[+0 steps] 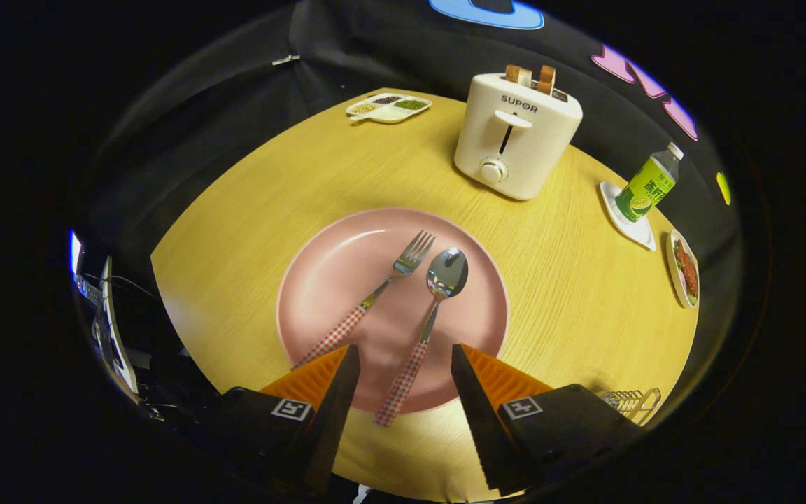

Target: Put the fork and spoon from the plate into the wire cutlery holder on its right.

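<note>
A pink plate [333, 280] lies on the round wooden table, just ahead of my fingers. On it rest a fork [375, 297] and a spoon [438, 294], both with red-checked handles pointing toward me. My gripper [404, 353] is open, hovering above the near rim of the plate. The spoon's handle runs between the two fingers, untouched; the fork's handle ends by the left finger. A corner of the wire cutlery holder [630, 402] peeks out behind the right finger, to the plate's right.
A white toaster [515, 136] with bread slices stands beyond the plate. A divided snack tray [389, 107] sits at the far edge. A green bottle [648, 185] on a white coaster and a small dish of food [684, 269] are at the right.
</note>
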The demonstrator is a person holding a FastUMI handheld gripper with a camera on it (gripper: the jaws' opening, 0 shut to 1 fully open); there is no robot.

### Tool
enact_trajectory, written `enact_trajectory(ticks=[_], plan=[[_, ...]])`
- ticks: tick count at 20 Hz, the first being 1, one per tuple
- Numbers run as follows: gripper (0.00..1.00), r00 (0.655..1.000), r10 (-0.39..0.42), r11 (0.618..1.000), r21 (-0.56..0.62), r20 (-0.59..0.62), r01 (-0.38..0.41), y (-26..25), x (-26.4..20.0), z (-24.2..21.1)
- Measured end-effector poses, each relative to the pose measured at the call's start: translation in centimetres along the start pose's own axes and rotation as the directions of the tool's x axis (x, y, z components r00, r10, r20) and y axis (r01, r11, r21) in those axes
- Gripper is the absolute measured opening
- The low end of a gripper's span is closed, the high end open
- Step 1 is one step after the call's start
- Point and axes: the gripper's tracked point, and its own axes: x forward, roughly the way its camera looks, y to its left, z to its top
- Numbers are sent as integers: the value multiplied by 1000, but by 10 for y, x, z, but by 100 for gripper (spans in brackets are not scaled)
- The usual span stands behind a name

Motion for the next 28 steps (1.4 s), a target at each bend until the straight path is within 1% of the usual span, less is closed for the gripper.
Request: enact_trajectory(ticks=[2, 3, 4, 5, 6, 7, 9, 10, 11, 12, 13, 14, 16, 19, 20, 22, 25, 28], plan=[[74, 999, 5, 1000, 7, -44, -5, 1, 8, -6], [73, 998, 2, 1000, 8, -57, -1, 0, 10, -7], [68, 998, -1, 1000, 9, -66, 1, 0, 12, -9], [62, 997, -2, 1000, 11, -83, 3, 0, 13, -12], [49, 995, -5, 1000, 9, -101, 5, 1, 14, -15], [45, 993, -1, 1000, 5, -120, 2, 2, 16, -18], [40, 988, -3, 1000, 15, -153, 5, 1, 20, -23], [34, 987, 0, 1000, 26, -158, 4, 1, 18, -22], [31, 987, 0, 999, 34, -160, 6, 0, 17, -22], [22, 987, 9, 999, 48, -158, -1, -1, 18, -21], [16, 985, 37, 998, 64, -171, -27, 2, 18, -22], [15, 983, 56, 996, 77, -173, -43, 4, 17, -21], [12, 984, 54, 996, 77, -167, -42, -4, 16, -20], [10, 980, 125, 985, 139, -156, -103, -2, 5, -18], [10, 982, 125, 984, 145, -142, -104, -7, -1, -15], [10, 986, 125, 982, 153, -114, -107, -16, -16, -12], [10, 983, 153, 975, 175, -102, -134, -26, -46, -18], [10, 987, 141, 977, 172, -83, -125, -50, -81, -28]])
